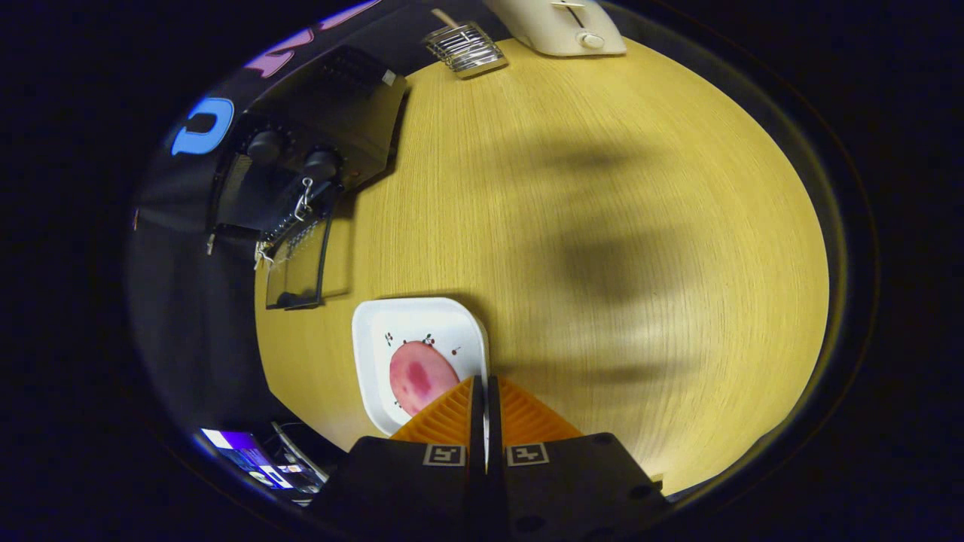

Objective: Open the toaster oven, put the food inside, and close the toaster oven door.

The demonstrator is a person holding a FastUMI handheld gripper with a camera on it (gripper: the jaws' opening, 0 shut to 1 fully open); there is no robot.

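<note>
With orange jaws pressed together on nothing, gripper (pixel 486 388) hovering at rim of white plate (pixel 452 320) | pink food (pixel 418 376) on plate, just left of fingertips | black toaster oven (pixel 316 150) beyond, door dropped open | table (pixel 602 226) underneath

Orange ribbed fingers (pixel 452 415), black marker-tagged body

Black toaster oven (pixel 301 150), door down; pink food (pixel 419 376) on white plate (pixel 422 320) nearby.

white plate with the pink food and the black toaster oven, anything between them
In the gripper view, just bare wooden table lies between the white square plate and the black toaster oven's open door.
</note>
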